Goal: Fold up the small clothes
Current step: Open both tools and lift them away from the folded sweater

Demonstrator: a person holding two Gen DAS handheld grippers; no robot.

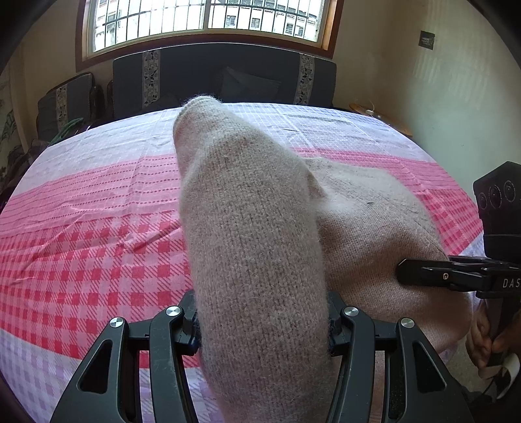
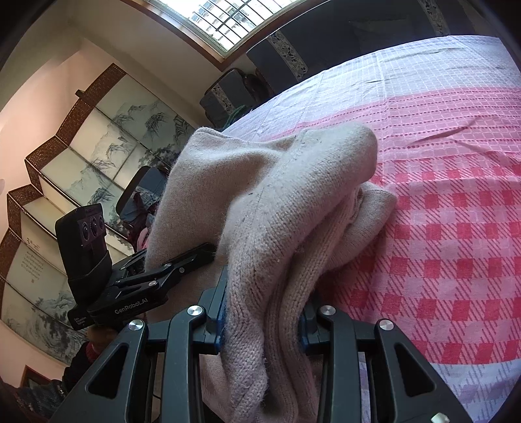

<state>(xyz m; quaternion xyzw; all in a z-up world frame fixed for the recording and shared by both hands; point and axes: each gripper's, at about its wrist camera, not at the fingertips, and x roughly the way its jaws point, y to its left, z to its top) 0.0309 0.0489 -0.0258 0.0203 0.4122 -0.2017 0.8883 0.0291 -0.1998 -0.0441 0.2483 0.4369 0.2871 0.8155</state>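
Note:
A beige knitted garment (image 1: 254,227) hangs over a pink and red checked cloth (image 1: 97,227). My left gripper (image 1: 263,320) is shut on a thick rolled part of it, which stands up and away between the fingers. The rest of the garment (image 1: 374,227) spreads to the right, where my right gripper (image 1: 410,271) comes in from the side and grips it. In the right wrist view, my right gripper (image 2: 263,320) is shut on a bunched fold of the garment (image 2: 276,201). There my left gripper (image 2: 195,257) reaches in from the left, its fingertips hidden in the knit.
The checked cloth (image 2: 439,195) stretches wide to the far edge. Behind it stand a dark sofa (image 1: 228,78) and a window (image 1: 208,16). A painted folding screen (image 2: 81,156) lines the wall. A person's hand (image 1: 482,338) holds the right gripper's handle.

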